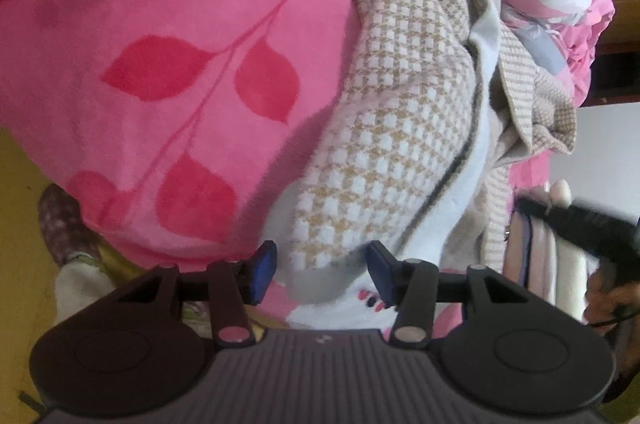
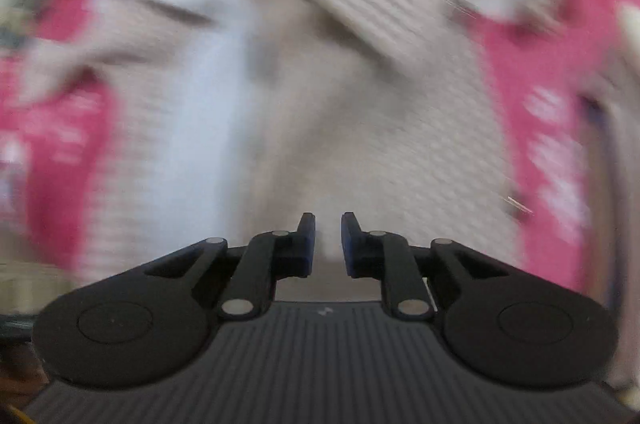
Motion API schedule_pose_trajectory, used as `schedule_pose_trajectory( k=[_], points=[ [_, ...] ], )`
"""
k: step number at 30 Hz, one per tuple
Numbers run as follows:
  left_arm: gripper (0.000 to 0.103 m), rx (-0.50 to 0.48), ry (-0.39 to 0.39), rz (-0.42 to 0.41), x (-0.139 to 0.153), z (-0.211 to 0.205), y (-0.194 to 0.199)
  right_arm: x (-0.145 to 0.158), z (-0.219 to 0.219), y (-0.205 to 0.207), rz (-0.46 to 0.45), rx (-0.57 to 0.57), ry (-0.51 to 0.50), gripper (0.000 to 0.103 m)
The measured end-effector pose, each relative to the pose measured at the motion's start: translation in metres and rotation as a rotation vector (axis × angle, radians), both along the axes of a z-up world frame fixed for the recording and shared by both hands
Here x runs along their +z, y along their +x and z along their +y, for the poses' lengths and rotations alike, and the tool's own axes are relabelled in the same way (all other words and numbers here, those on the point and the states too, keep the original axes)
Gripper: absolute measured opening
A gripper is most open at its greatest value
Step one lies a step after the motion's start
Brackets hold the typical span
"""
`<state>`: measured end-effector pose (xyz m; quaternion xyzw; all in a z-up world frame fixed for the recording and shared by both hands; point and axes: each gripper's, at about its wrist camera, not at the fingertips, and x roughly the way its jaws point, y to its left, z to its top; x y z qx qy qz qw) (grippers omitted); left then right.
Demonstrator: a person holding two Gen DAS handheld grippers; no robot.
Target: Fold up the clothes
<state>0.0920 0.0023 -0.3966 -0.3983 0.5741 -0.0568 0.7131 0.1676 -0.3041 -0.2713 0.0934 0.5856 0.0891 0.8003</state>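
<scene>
Both claws hold nothing: left claw (image 1: pixel 322 270) gapes at the beige-and-white houndstooth knit garment (image 1: pixel 384 144) on pink leaf-print fleece bedding (image 1: pixel 160 24), likely seeking an edge; right claw (image 2: pixel 328 238), narrowly parted, faces it too.

Left wrist view: soft even daylight, no hard shadows, no glare. Pink blanket (image 1: pixel 160 44) and checked garment (image 1: pixel 400 128) fairly sharp at centre, slight smear toward edges; strong fisheye bending, dark corners. Right wrist view: heavy motion blur, beige fabric (image 2: pixel 360 104) streaked, weave unreadable; right gripper (image 2: pixel 328 240) itself crisp, dim underneath.
</scene>
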Motion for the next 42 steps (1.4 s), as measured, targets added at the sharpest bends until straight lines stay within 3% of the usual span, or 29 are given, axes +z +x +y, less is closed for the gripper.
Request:
schedule_pose_trajectory(
  k=[3,5,8,12,19,24,28,29,34,36,37,38,39,42],
  points=[
    [0.029,-0.005,-0.013,-0.019,0.001,-0.005,-0.001,0.014,0.046,0.021,-0.04,0.138,0.171,0.023],
    [0.024,-0.008,-0.021,-0.031,0.002,-0.009,-0.001,0.013,0.082,0.036,-0.042,0.24,0.206,0.041],
    [0.024,-0.015,-0.022,-0.054,0.004,-0.014,-0.003,0.001,0.137,0.062,-0.052,0.399,0.133,0.048],
    [0.019,-0.032,-0.003,-0.108,0.011,-0.021,-0.007,-0.023,0.201,0.089,-0.107,0.544,-0.074,0.049],
    [0.011,-0.108,0.034,-0.249,0.032,-0.044,-0.013,-0.05,0.258,0.107,-0.168,0.734,-0.319,0.049],
    [0.01,-0.199,0.048,-0.316,0.043,-0.058,-0.016,-0.031,0.274,0.104,-0.361,0.815,-0.352,0.049],
    [0.01,-0.233,0.044,-0.324,0.044,-0.056,-0.019,-0.027,0.296,0.105,-0.522,0.976,-0.391,0.055],
    [0.01,-0.237,0.043,-0.325,0.044,-0.054,-0.021,-0.032,0.302,0.104,-0.54,1.037,-0.421,0.06],
    [0.01,-0.262,0.051,-0.323,0.04,-0.058,-0.017,-0.061,0.333,0.107,-0.582,1.253,-0.478,0.061],
    [0.01,-0.27,0.05,-0.324,0.041,-0.059,-0.014,-0.07,0.344,0.122,-0.565,1.239,-0.451,0.058],
    [0.01,-0.273,0.049,-0.324,0.042,-0.059,-0.012,-0.074,0.348,0.132,-0.54,1.209,-0.43,0.046],
    [0.01,-0.277,0.05,-0.326,0.043,-0.059,-0.011,-0.076,0.35,0.144,-0.509,1.16,-0.404,0.016],
    [0.01,-0.281,0.051,-0.329,0.044,-0.059,-0.01,-0.076,0.35,0.155,-0.478,1.098,-0.373,0.011],
    [0.009,-0.289,0.049,-0.337,0.046,-0.055,-0.008,-0.052,0.334,0.185,-0.441,0.873,-0.187,0.01]
  ],
)
